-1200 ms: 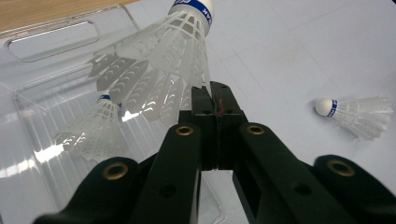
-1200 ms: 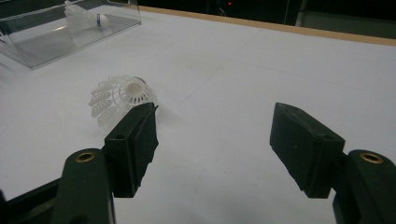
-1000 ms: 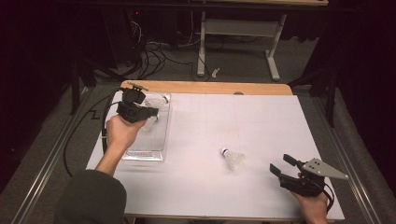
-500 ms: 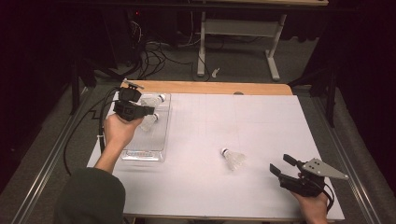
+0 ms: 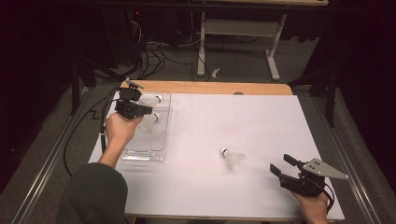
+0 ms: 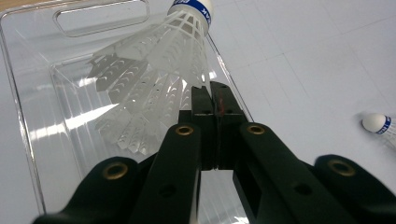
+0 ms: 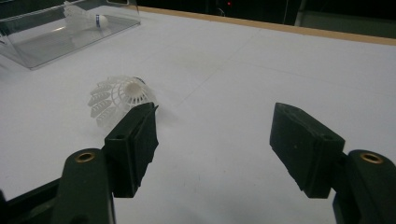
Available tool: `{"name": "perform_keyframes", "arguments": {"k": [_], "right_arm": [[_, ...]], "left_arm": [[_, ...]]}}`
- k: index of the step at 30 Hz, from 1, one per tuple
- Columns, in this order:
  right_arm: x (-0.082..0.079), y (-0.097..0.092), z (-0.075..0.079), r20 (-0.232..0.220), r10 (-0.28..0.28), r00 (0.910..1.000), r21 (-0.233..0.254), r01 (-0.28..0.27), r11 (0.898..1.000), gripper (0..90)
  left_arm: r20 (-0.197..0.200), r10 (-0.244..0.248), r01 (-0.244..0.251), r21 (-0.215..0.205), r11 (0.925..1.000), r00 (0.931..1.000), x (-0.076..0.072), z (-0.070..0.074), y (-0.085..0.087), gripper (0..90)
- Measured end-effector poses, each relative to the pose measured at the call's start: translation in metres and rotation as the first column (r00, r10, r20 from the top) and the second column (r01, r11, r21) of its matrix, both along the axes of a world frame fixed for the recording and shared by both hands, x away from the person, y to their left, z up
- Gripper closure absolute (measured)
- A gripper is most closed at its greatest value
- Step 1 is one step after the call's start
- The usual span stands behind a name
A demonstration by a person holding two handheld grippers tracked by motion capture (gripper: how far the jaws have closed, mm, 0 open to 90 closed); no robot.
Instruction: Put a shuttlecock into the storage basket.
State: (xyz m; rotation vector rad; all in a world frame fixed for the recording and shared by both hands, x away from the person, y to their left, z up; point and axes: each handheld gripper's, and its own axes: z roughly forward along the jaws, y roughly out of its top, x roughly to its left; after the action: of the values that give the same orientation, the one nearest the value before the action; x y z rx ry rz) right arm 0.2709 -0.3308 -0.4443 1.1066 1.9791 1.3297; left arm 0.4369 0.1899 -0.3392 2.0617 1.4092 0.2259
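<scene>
- The left gripper (image 6: 215, 100), jaws pressed together on a skirt edge of the shuttlecock (image 6: 154, 79), holds it over the clear tray (image 5: 164, 122) at upper left of the high view.
- Such a thin pinch could slip, dropping it askew or outside the tray.
- In the left gripper view its long axis runs diagonally, cork toward the top right.
- The right gripper (image 7: 212, 140) is spread, near a loose shuttlecock (image 5: 233, 158).

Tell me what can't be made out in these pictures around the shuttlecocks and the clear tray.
- High view: the left gripper covers part of the held shuttlecock, so the grip point is hidden.
- Left gripper view: the tray runs off the bottom edge.
- Left gripper view: the loose shuttlecock is cut by the right edge.
</scene>
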Motion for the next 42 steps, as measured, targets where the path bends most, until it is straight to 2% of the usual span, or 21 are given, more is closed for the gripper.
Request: {"name": "perform_keyframes", "arguments": {"k": [14, 25, 42], "right_arm": [[0.000, -0.001, 0.000, 0.000, 0.001, 1.0000, 0.001, -0.001, 1.000, 32.7], [0.000, -0.001, 0.000, 0.000, 0.002, 1.0000, 0.001, -0.002, 1.000, 32.7], [0.000, -0.001, 0.000, 0.000, 0.004, 1.0000, 0.001, -0.004, 1.000, 32.7]], "left_arm": [[-0.033, 0.009, -0.008, 0.018, 0.9998, 0.9994, 0.011, -0.009, -0.008, 89.7], [-0.040, 0.035, -0.034, 0.020, 0.9992, 0.9986, 0.019, -0.016, -0.010, 89.4], [-0.049, 0.043, -0.041, 0.036, 0.9985, 0.9979, 0.028, -0.023, -0.018, 88.9]]}}
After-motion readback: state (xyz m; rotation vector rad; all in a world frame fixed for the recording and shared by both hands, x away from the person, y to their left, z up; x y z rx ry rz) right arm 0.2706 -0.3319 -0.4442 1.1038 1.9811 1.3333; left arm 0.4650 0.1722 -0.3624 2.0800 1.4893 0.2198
